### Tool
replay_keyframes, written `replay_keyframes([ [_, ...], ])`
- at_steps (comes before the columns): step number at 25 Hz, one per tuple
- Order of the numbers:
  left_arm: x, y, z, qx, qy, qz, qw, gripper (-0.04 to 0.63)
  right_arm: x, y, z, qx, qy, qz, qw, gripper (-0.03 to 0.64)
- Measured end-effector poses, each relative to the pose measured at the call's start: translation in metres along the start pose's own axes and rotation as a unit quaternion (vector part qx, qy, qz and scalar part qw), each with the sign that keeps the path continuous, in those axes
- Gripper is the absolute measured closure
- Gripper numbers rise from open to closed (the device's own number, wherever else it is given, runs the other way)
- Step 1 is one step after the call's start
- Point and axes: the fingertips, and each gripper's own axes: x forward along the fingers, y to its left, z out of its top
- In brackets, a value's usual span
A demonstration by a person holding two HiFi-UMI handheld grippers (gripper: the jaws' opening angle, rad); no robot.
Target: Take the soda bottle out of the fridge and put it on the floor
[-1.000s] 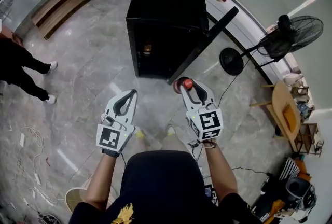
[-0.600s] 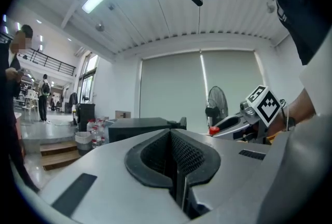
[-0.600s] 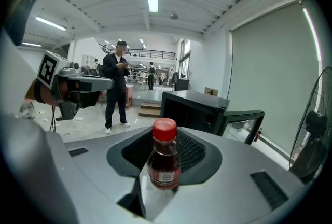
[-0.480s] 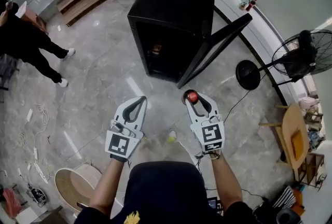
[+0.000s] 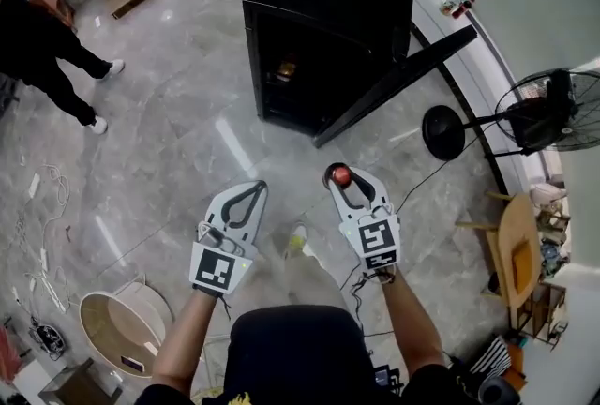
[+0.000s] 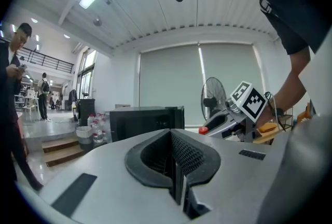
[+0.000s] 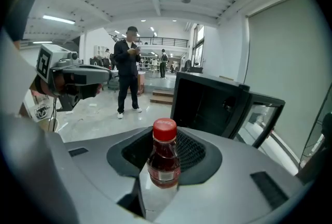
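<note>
A boxy black fridge [image 5: 328, 19] stands with its door swung open, well ahead of both tools. The left gripper [image 5: 246, 195] has its jaws pressed together on nothing. The right gripper [image 5: 341, 180] pinches a small clear plastic soda bottle of dark red drink [image 7: 164, 158] upright by its body, red cap above the jaws. It looks light, stiff and rather slick, so I'd keep that mid-body hold.

Black fridge [image 5: 328, 14]; red-capped soda bottle [image 7: 164, 154]; grey floor [image 5: 169, 131].
</note>
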Motion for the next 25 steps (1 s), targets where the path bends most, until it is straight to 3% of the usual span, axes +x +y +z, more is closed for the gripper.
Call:
replay_keyframes([
  [10, -0.015, 0.047, -0.098, -0.027, 0.029, 0.027, 0.9988, 0.58, 0.114, 0.052, -0.07, -0.052, 0.071, 0.048, 0.995, 0.486],
  [18, -0.021, 0.057, -0.173, -0.058, 0.055, 0.038, 0.9961, 0.58, 0.186, 0.092, -0.15, -0.069, 0.139, 0.093, 0.984, 0.485],
  [25, -0.016, 0.056, -0.255, -0.068, 0.072, 0.055, 0.9936, 0.58, 0.237, 0.102, -0.229, -0.024, 0.167, 0.085, 0.982, 0.486],
])
